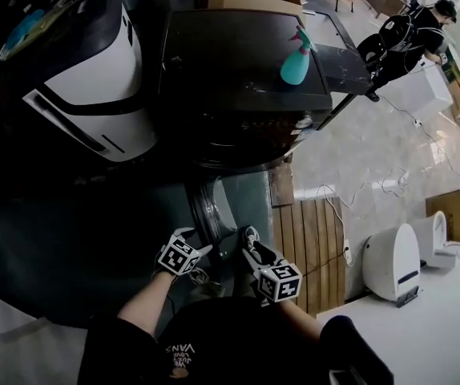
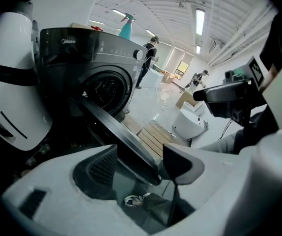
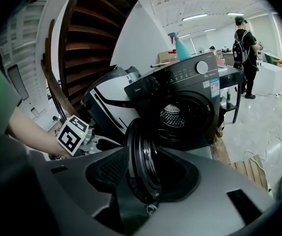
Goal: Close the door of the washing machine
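The dark front-loading washing machine (image 1: 238, 79) stands ahead with its round door (image 1: 208, 207) swung out towards me, edge on. The drum opening (image 2: 104, 90) is uncovered. My left gripper (image 1: 200, 247) and right gripper (image 1: 250, 243) sit on either side of the door's free edge. In the left gripper view the door's rim (image 2: 121, 132) runs between the jaws of the left gripper (image 2: 141, 166), close to the right-hand finger (image 2: 180, 163). In the right gripper view the door's ring (image 3: 141, 156) stands between the wide jaws of the right gripper (image 3: 151, 173). Neither pair visibly clamps it.
A teal spray bottle (image 1: 296, 62) stands on the machine's top. A white appliance (image 1: 102, 79) sits to its left, a wooden pallet (image 1: 310, 247) on the floor to its right, and white fixtures (image 1: 394, 263) further right. A person (image 1: 406, 38) stands at the back.
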A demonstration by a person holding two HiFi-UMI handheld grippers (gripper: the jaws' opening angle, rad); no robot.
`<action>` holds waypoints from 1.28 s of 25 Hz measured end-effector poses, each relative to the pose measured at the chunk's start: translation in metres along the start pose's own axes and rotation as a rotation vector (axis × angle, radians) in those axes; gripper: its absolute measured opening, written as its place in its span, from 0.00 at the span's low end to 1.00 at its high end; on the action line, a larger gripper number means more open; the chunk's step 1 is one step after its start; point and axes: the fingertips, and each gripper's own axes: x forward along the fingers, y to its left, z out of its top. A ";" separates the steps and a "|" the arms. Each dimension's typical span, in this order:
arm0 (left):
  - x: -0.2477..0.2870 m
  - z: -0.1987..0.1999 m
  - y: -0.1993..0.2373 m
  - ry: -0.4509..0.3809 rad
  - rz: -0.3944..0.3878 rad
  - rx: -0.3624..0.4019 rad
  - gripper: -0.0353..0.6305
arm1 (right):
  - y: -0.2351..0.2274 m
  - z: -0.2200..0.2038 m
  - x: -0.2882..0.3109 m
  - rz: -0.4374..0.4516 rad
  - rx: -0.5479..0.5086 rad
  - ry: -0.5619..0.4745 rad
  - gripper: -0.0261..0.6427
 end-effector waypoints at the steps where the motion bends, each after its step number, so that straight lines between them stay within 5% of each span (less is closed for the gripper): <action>1: 0.007 0.007 -0.005 0.001 -0.009 -0.007 0.49 | -0.011 0.002 -0.001 -0.006 -0.009 0.011 0.30; 9: 0.058 0.071 -0.033 -0.010 -0.054 -0.012 0.48 | -0.084 0.041 0.000 -0.043 -0.017 0.030 0.29; 16: 0.092 0.133 -0.030 -0.052 -0.011 -0.008 0.42 | -0.130 0.060 0.011 -0.035 0.001 0.040 0.28; 23: 0.119 0.181 -0.009 -0.083 0.085 -0.009 0.23 | -0.175 0.073 0.023 -0.029 0.006 0.045 0.23; 32: 0.144 0.226 0.022 -0.103 0.182 -0.002 0.07 | -0.217 0.082 0.056 -0.035 0.004 0.064 0.04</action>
